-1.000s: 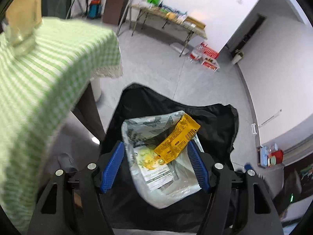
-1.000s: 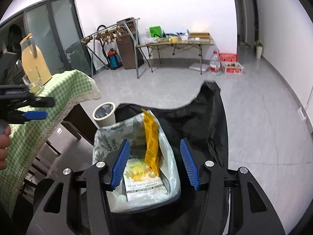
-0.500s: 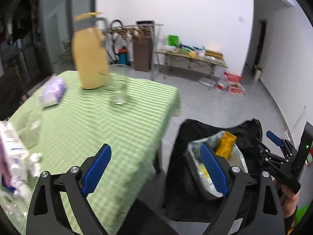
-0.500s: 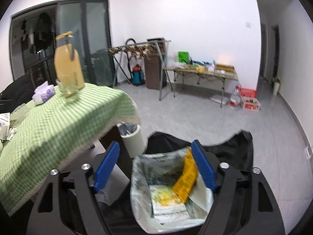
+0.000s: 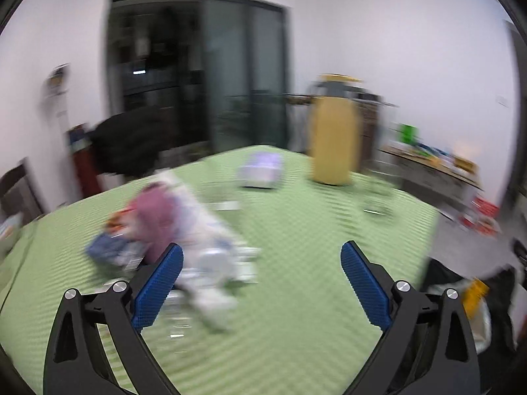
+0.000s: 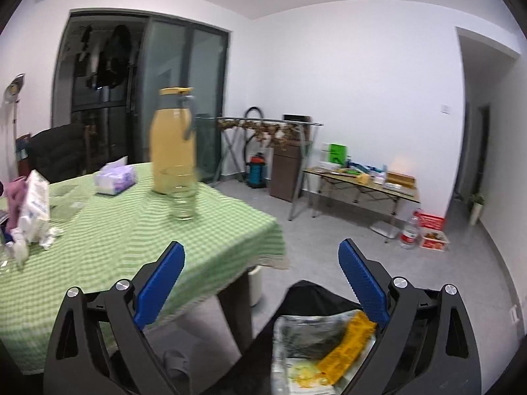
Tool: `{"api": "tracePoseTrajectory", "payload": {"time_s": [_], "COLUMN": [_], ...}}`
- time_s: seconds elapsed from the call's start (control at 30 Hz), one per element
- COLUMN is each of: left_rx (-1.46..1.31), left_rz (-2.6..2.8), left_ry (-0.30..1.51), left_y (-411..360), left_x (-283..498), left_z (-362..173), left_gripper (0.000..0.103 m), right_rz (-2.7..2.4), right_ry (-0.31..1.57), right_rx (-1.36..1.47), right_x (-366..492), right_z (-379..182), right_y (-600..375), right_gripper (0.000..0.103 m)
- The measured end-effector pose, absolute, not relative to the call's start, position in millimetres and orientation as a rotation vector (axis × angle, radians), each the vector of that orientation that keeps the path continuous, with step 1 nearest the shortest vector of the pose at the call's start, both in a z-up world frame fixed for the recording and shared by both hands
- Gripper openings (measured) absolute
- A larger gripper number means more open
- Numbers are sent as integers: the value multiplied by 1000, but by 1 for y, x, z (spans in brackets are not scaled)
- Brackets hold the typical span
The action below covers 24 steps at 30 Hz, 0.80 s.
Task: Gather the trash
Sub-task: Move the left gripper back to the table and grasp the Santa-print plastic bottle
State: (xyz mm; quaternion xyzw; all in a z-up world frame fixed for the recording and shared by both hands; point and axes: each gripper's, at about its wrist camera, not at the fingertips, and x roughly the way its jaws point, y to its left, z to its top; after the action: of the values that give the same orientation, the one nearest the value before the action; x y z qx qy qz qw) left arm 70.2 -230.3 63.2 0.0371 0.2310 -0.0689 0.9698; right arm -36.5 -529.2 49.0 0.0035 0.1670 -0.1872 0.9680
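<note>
While both the left gripper (image 5: 262,283) and right gripper (image 6: 262,283) spread wider, empty, a green checked tablecloth (image 6: 108,247) bearing a yellow jug (image 6: 174,144) fills the left, grey floor (image 6: 329,250) right.

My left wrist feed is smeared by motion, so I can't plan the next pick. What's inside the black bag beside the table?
Observer: In the right wrist view, the black bag holds a crumpled plastic bag with a yellow wrapper on top.
Operator: Any other bin nearby?
Observer: Yes, a small white bin stands on the floor under the table's corner.
Operator: Is the right gripper carrying anything?
Observer: No. The right gripper has its jaws opening, with nothing between them.
</note>
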Motion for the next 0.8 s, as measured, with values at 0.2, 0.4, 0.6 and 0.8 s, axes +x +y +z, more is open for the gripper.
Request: {"api": "tracePoseTrajectory", "payload": {"time_s": [0.2, 0.4, 0.6, 0.8], "left_rx": [-87, -265, -355, -391], "left_rz": [24, 201, 247, 190], "left_ry": [544, 602, 635, 580], "left_y": [-133, -33, 13, 20], "left_x": [80, 75, 70, 60], "left_z": [41, 20, -3, -20], "left_gripper": [93, 93, 93, 94], "right_rz": [-210, 6, 216, 372], "right_ry": [340, 373, 432, 495], "right_rx": [-27, -122, -214, -246], "right_x": [-20, 0, 28, 68], "right_z": [50, 43, 30, 9], "right_y": [-476, -398, -307, -233], "right_gripper": [91, 91, 91, 91]}}
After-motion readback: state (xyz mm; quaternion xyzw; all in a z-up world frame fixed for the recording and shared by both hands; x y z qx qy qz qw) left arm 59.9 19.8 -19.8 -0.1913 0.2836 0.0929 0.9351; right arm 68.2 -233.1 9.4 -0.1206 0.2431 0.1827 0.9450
